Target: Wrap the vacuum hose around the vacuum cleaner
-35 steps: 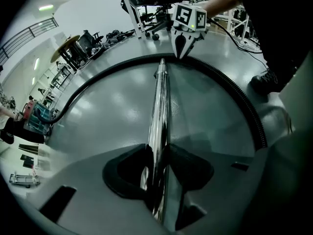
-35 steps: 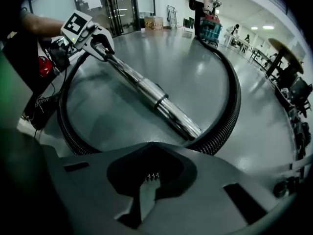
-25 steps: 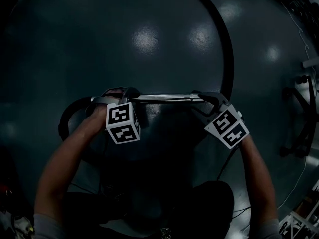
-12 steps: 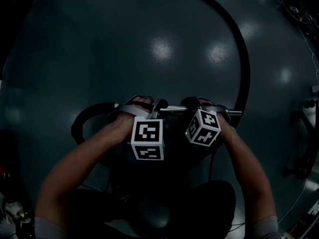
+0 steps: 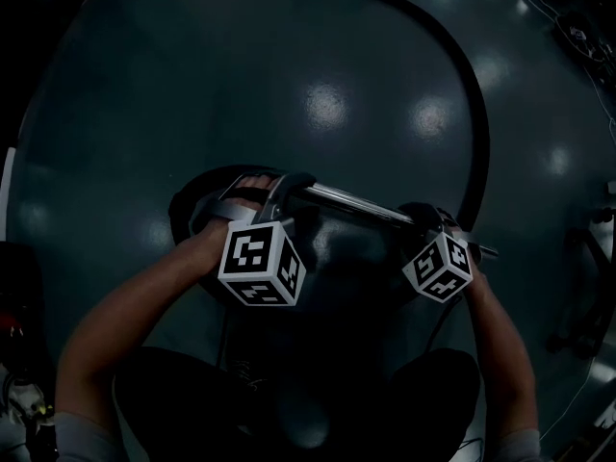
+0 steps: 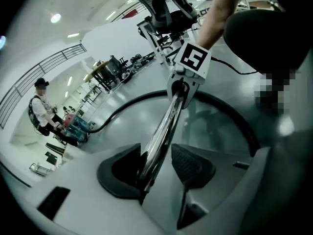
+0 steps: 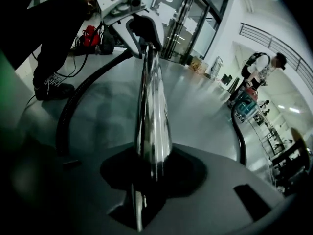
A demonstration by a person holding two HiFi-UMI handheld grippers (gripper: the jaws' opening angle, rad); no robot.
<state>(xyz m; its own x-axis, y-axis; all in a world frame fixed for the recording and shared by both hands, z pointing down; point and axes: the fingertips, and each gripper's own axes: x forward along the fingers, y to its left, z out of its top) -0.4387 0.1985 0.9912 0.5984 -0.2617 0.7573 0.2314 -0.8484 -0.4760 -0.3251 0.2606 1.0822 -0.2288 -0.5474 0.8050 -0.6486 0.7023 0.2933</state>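
Wrapping looks barely started: hose (image 5: 474,114) mostly trails in a wide arc across the floor (image 5: 289,65), metal tube (image 5: 351,203) held tilted over what looks like the vacuum (image 5: 346,258), left gripper (image 6: 161,168) clamping one end, jaws just eased wider, right gripper (image 7: 151,175) just closed onto the other.

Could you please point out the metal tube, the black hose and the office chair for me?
metal tube (image 5: 351,203): head view, middle of its shiny length.
black hose (image 5: 477,99): head view, its curve on the floor.
office chair (image 6: 167,12): left gripper view, its dark middle.
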